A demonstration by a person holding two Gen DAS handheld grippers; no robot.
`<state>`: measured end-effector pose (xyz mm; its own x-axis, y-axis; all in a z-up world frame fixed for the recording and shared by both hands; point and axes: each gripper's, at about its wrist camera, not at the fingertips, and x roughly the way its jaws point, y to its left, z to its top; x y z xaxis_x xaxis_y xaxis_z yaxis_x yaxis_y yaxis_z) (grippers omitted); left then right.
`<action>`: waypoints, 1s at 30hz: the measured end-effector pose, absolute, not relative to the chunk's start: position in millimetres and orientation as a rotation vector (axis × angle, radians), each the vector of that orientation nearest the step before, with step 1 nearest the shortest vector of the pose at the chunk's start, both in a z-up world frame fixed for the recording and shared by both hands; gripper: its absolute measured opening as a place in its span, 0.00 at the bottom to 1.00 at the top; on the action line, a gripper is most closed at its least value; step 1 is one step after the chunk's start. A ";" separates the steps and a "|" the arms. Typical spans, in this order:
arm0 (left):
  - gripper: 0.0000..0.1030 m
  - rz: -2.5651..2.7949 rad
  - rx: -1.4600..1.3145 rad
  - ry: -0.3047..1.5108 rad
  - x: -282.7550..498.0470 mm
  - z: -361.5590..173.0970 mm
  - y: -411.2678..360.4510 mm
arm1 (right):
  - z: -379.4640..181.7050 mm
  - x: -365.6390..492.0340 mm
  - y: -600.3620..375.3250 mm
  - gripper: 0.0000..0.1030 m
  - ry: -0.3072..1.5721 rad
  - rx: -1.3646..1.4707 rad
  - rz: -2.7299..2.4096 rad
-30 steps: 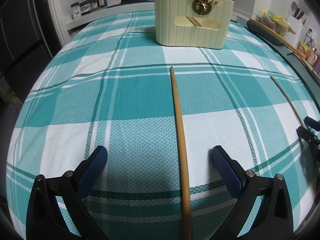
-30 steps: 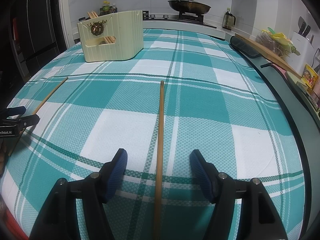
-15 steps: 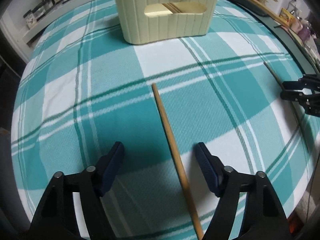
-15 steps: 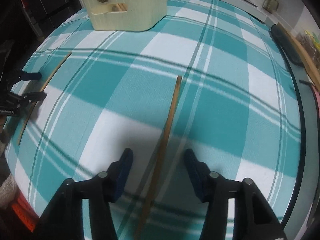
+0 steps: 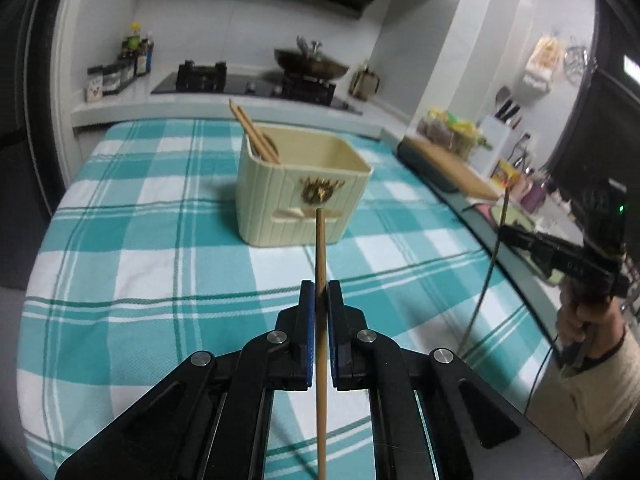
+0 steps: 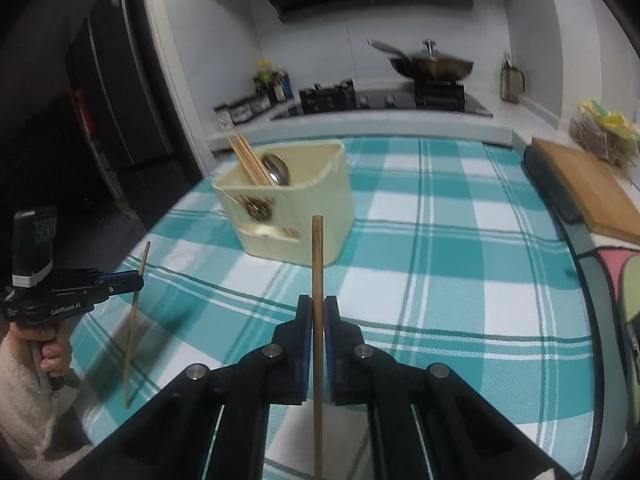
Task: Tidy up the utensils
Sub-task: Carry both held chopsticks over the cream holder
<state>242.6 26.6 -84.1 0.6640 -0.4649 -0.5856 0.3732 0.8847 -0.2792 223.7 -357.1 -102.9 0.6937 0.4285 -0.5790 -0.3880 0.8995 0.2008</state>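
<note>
Left tongs (image 5: 319,300) clamp chopstick (image 5: 320,248) mid-shaft, lifted above worktop (image 5: 120,272). Right tongs (image 6: 318,312) clamp second chopstick (image 6: 317,256) likewise. Holder (image 5: 296,196) near far edge. Sticks look light, stiff, smooth; mid-shaft grip likely limits pivoting.

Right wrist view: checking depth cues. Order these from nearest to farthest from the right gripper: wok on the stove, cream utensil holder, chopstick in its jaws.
1. chopstick, clamped in the right gripper.
2. cream utensil holder, mid-table, ahead and slightly left.
3. wok, on the back stove, upper right.
</note>
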 end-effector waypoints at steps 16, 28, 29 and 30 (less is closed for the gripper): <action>0.04 -0.472 -0.153 0.493 210.9 -26.7 37.1 | -41.5 191.8 -338.2 0.05 0.438 0.008 0.442; 0.04 -0.427 -0.142 0.333 253.7 55.9 42.0 | 1.0 249.1 -338.0 0.05 0.374 0.038 0.428; 0.04 -0.420 -0.139 0.311 260.8 64.8 41.2 | 9.4 255.2 -335.9 0.05 0.348 0.041 0.430; 0.04 -0.415 -0.137 0.290 271.3 75.0 38.9 | 19.6 261.8 -333.7 0.05 0.313 0.044 0.432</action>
<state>271.3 38.9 75.0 0.8747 -0.4159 -0.2488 0.3772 0.9066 -0.1892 261.8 -333.7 19.6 0.8610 0.4182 -0.2895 -0.4049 0.9080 0.1076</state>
